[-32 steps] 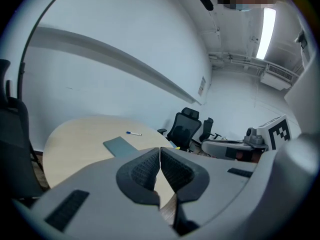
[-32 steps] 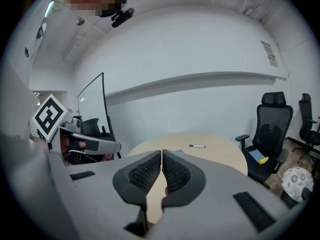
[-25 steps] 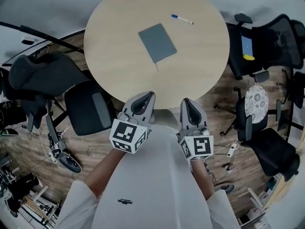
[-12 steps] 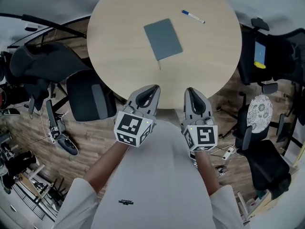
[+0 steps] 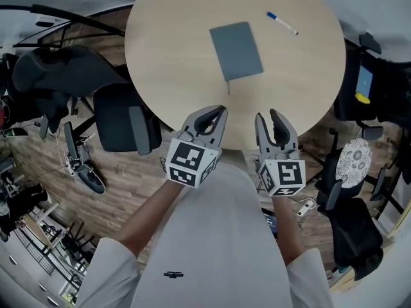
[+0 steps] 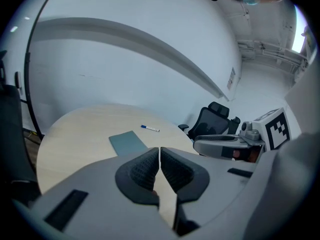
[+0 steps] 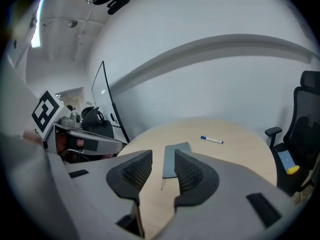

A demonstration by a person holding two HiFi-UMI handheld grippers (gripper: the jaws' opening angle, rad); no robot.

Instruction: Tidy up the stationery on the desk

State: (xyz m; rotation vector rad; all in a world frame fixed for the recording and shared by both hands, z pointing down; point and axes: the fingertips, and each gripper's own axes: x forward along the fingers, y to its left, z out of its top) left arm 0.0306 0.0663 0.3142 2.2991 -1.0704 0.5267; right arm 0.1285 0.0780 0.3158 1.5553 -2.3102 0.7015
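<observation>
Plainly, desk [image 5: 173,63] bears notebook [image 5: 236,50]; pen [image 5: 282,23] lies apart

Bare tabletop [image 5: 170,56] around notebook [image 5: 236,50], pen [image 5: 282,23]

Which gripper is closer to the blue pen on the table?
Right. The right gripper is at the table's near edge, roughly in line with the pen on the far side; the left gripper sits farther left.

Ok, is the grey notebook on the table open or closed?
Closed. The notebook lies flat on the round table, only its plain grey cover showing, no pages spread; a thin ribbon trails from its near edge.
</observation>
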